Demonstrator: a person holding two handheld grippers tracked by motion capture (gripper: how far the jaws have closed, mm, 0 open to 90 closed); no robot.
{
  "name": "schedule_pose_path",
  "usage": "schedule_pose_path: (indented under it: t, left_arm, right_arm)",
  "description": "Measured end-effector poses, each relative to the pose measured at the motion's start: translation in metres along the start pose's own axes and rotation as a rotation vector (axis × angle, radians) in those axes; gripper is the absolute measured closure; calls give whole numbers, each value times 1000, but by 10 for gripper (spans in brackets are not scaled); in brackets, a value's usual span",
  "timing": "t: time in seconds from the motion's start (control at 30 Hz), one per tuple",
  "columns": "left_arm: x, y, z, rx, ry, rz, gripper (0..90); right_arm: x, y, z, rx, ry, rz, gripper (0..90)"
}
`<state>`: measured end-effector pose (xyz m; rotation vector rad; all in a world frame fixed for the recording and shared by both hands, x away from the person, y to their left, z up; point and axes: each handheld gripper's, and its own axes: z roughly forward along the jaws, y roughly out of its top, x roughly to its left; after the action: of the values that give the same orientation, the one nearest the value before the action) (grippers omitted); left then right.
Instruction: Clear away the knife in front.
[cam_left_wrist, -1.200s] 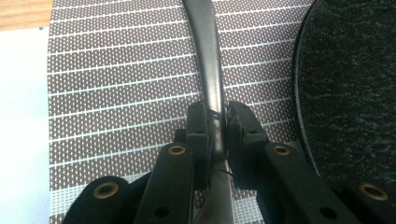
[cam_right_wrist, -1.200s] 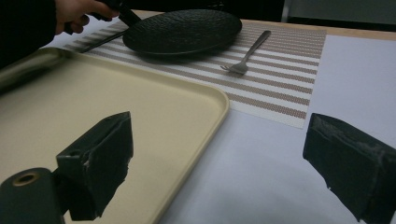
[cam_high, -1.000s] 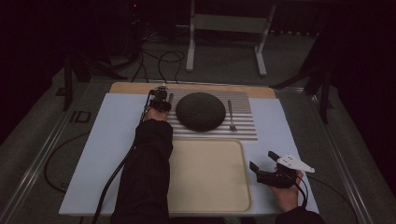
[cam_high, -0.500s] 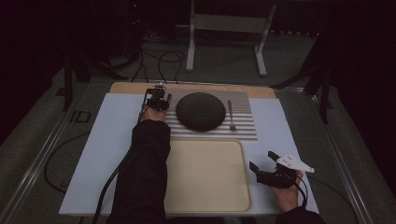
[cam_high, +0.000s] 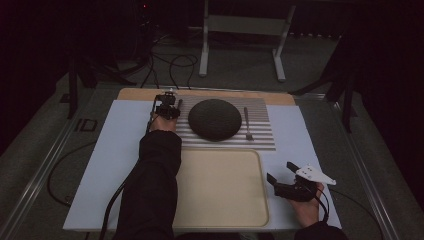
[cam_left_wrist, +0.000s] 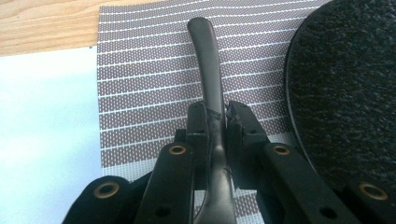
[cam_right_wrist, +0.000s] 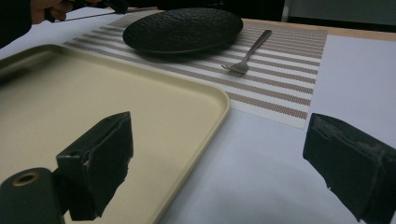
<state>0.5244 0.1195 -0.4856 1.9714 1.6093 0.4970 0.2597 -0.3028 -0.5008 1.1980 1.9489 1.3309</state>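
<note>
The dark utensil (cam_left_wrist: 208, 79) runs off the bottom edge, its working end hidden.

A dark, slim utensil handle (cam_left_wrist: 208, 70) lies on the striped placemat (cam_left_wrist: 144, 93), just left of the black plate (cam_left_wrist: 345, 93).

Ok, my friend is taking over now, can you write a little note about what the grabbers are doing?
Left gripper: shut on the dark utensil handle, at the left of the striped placemat beside the black plate.
Right gripper: open, holding nothing, over the table to the right of the beige tray.
Fork: lies on the placemat, right of the plate.
Done: utensil gripped.
Left: probably lifting it and moving things to the tray, which holds nothing.
</note>
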Motion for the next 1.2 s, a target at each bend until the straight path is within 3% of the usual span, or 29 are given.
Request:
schedule_pose_path:
  t: [0.4,0.8,1.2]
  left_arm:
    - [-9,-6,-10,-20,-3,25,809]
    - [-22,-10,-34,-56,-10,56,809]
    - [-21,-20,-55,-87,-3,51,808]
  right_arm:
    - [0,0,0,-1,-1,-1,86]
    - [0,0,0,-6,-2,-6,86]
    - [1,1,0,-6,-2,-8,86]
